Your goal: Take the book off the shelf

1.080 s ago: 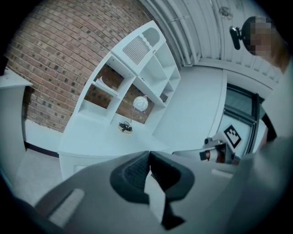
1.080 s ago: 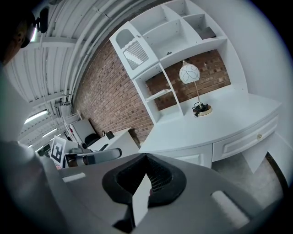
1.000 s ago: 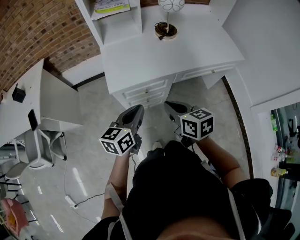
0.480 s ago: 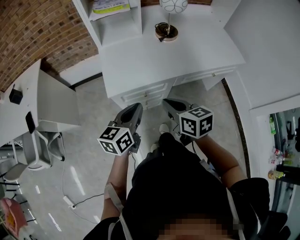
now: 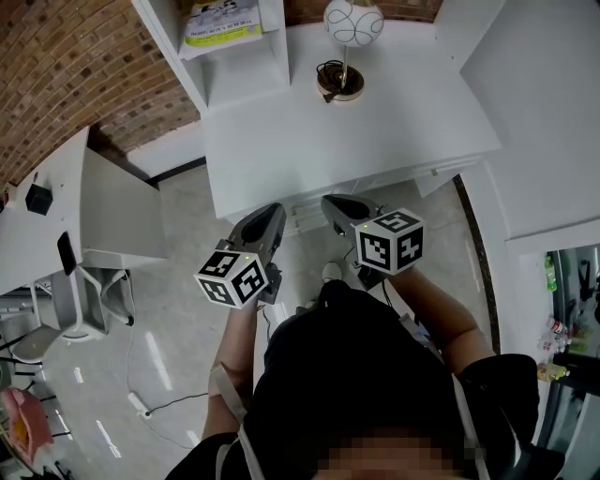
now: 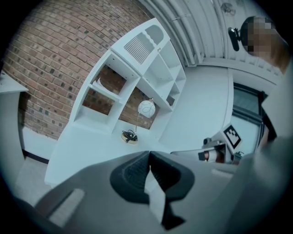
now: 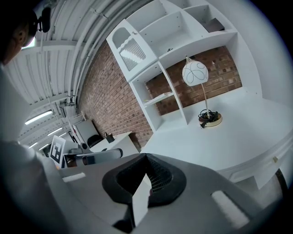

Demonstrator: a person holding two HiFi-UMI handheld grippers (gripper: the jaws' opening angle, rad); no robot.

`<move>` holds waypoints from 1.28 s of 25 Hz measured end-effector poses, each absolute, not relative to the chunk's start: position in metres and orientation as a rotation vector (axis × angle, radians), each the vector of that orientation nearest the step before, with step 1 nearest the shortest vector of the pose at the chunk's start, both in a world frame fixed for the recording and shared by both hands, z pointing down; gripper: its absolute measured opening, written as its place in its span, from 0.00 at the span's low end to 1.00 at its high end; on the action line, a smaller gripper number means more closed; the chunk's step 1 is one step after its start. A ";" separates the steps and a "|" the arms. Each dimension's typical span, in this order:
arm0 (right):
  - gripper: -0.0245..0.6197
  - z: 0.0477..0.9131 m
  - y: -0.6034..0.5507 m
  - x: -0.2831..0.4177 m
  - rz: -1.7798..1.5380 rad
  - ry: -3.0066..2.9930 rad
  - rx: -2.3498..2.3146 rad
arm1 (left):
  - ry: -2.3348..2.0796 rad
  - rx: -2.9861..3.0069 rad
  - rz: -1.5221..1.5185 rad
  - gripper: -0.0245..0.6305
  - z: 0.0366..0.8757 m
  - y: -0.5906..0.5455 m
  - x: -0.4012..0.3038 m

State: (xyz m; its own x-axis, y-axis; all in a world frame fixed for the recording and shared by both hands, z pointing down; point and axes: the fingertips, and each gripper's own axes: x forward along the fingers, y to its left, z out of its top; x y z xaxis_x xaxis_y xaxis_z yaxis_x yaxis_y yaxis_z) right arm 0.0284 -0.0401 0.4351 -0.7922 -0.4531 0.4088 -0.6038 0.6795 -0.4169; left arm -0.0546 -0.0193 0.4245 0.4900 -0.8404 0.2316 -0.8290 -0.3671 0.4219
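Note:
The book (image 5: pixel 223 21), yellow-green and white on its cover, lies flat in a compartment of the white shelf unit (image 5: pixel 202 66) at the desk's far left. In the left gripper view the book (image 6: pixel 103 87) shows as a thin slab on a shelf board; in the right gripper view the book (image 7: pixel 160 98) lies the same way. My left gripper (image 5: pixel 273 215) and right gripper (image 5: pixel 330 202) hover side by side at the desk's front edge, well short of the shelf. Both are shut and hold nothing, as the left gripper (image 6: pixel 149 155) and right gripper (image 7: pixel 146 157) show up close.
A white globe lamp (image 5: pixel 352 22) on a round base (image 5: pixel 338 84) stands at the back of the white desk (image 5: pixel 375 131). Drawers (image 5: pixel 305 214) sit under the front edge. A second desk with a chair (image 5: pixel 84 300) stands at the left, a brick wall (image 5: pixel 75 66) behind.
Both grippers have moved forward together, from over the floor up to the desk's front edge. The desk and shelf now lie nearer in the head view. The jaws stay shut.

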 end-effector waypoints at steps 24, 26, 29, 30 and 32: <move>0.04 0.429 -0.140 0.035 0.723 -2.699 0.643 | -1.519 2.225 -0.022 0.05 0.416 -0.123 -0.027; 0.04 0.429 -0.145 0.035 0.725 -2.704 0.635 | -1.525 2.219 -0.018 0.05 0.417 -0.127 -0.027; 0.04 0.428 -0.154 0.032 0.714 -2.707 0.625 | -1.536 2.212 -0.023 0.05 0.416 -0.134 -0.030; 0.04 0.428 -0.157 0.030 0.713 -2.708 0.623 | -1.540 2.210 -0.022 0.05 0.416 -0.136 -0.031; 0.04 0.426 -0.161 0.025 0.712 -2.713 0.616 | -1.543 2.205 -0.018 0.05 0.417 -0.139 -0.035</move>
